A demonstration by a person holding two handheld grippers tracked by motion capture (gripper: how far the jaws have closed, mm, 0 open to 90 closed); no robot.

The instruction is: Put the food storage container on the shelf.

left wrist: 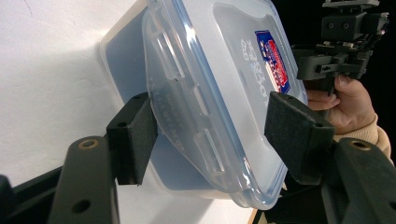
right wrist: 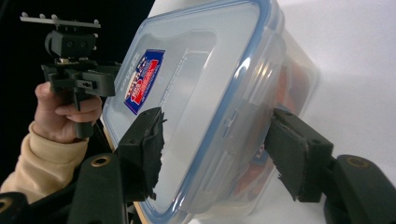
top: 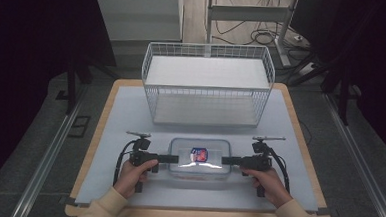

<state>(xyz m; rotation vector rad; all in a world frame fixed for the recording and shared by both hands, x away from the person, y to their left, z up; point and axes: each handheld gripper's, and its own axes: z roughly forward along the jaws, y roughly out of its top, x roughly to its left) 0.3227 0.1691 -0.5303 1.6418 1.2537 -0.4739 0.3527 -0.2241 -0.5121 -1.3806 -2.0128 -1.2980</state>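
Clear rectangular plastic lidded container (top: 199,159) on white-covered bench (top: 120,114); left claw (top: 174,159) and right claw (top: 225,161) straddle opposite ends, both spread, unclenched.

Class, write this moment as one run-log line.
left hand-held gripper: jaws straddle container end | right hand-held gripper: jaws straddle opposite end | lidded container: on table | wire basket: behind
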